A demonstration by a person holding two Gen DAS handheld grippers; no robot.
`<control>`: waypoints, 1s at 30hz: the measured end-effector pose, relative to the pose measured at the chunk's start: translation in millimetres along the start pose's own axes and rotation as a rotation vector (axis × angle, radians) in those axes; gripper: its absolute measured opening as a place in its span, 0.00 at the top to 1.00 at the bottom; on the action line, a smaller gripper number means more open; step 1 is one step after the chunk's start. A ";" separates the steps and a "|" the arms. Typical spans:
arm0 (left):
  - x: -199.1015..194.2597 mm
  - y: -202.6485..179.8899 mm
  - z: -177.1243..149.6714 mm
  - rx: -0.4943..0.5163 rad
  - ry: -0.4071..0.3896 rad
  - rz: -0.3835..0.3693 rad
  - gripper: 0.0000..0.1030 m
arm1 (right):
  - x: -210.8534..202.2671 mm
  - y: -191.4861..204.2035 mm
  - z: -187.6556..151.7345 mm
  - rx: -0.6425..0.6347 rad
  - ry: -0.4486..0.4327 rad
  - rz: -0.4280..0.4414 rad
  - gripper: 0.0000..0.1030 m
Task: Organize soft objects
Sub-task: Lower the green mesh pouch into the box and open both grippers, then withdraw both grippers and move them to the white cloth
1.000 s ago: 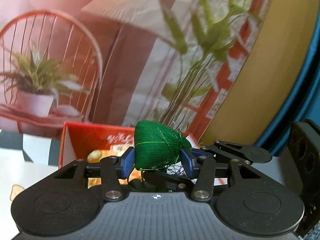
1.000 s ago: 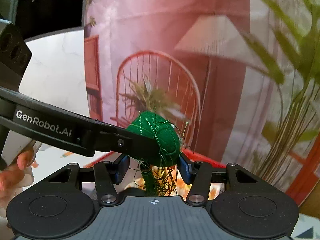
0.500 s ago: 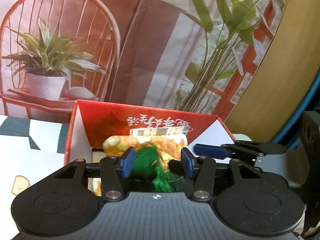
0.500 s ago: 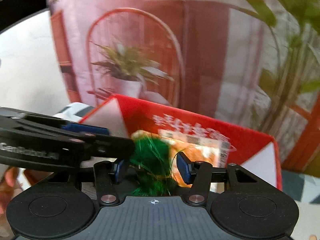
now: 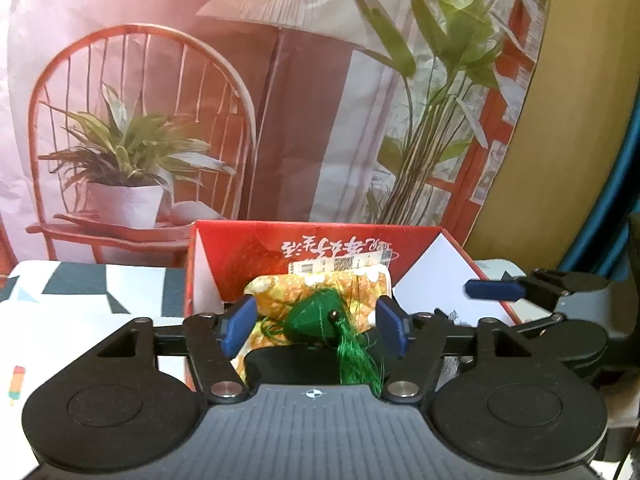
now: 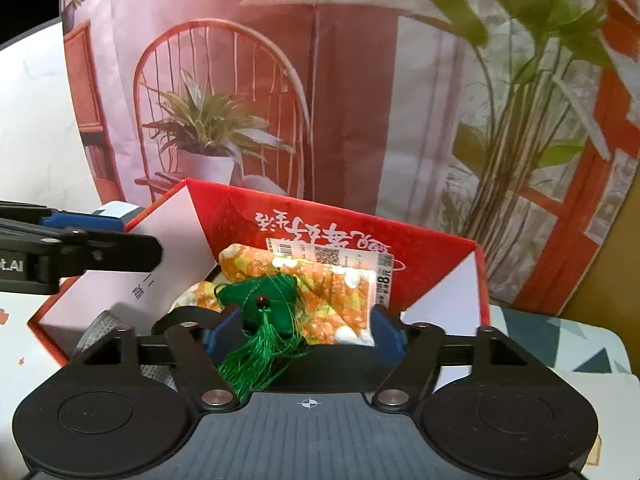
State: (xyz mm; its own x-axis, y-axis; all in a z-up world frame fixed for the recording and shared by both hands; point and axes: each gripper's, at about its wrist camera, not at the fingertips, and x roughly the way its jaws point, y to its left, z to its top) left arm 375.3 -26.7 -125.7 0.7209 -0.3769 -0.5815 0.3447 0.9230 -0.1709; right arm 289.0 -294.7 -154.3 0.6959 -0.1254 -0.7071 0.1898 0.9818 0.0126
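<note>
A green sachet (image 5: 314, 314) with a green tassel lies on an orange flowered cloth (image 5: 276, 292) inside a red cardboard box (image 5: 248, 252). My left gripper (image 5: 316, 326) hangs just over it. Its jaws are opening, and the blue pads (image 5: 240, 326) stand clear on both sides. In the right wrist view the green sachet (image 6: 260, 300) rests on the orange cloth (image 6: 336, 304) in the red box (image 6: 320, 216), between the opening jaws of my right gripper (image 6: 303, 336). Its left pad (image 6: 222, 332) is close beside the sachet without pressing it. Each gripper's finger shows at the edge of the other's view.
A printed backdrop (image 5: 280, 100) with a chair, a potted plant and a lamp stands right behind the box. A patterned tablecloth (image 5: 80, 284) spreads around it. A grey woven item (image 6: 96, 330) lies in the box's near left corner. A barcode label (image 6: 332, 256) sits on the cloth.
A second ago both grippers gripped the green sachet, held up in front of the backdrop. Both have since come down over the box and widened their jaws, leaving the sachet lying on the orange cloth.
</note>
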 end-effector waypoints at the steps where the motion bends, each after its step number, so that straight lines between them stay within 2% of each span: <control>1: -4.6 -0.3 -2.2 0.004 -0.001 0.006 0.27 | -4.8 -0.3 -1.7 0.004 -0.008 -0.002 0.24; 3: -15.1 -0.3 -8.0 0.009 -0.007 0.015 0.16 | -14.8 -1.2 -5.5 0.013 -0.028 -0.007 0.12; 6: -29.4 1.8 -16.7 -0.002 -0.017 0.021 0.04 | -31.3 -2.5 -13.2 0.028 -0.066 -0.008 0.02; 11: -48.4 3.9 -30.5 -0.004 -0.020 0.047 0.00 | -52.5 -5.0 -24.9 0.066 -0.088 -0.015 0.00; 18: -70.8 1.6 -50.5 0.001 -0.038 0.064 0.00 | -81.1 -6.0 -47.1 0.109 -0.135 -0.012 0.00; 30: -94.0 -3.0 -103.1 -0.001 -0.014 0.080 0.00 | -113.5 -6.5 -106.1 0.167 -0.147 -0.017 0.00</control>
State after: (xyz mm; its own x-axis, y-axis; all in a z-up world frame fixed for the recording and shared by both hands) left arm 244.5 13.8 -152.6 0.7548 -0.3026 -0.5820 0.2847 0.9504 -0.1249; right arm 135.3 -271.7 -149.1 0.7828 -0.1738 -0.5976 0.3064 0.9434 0.1270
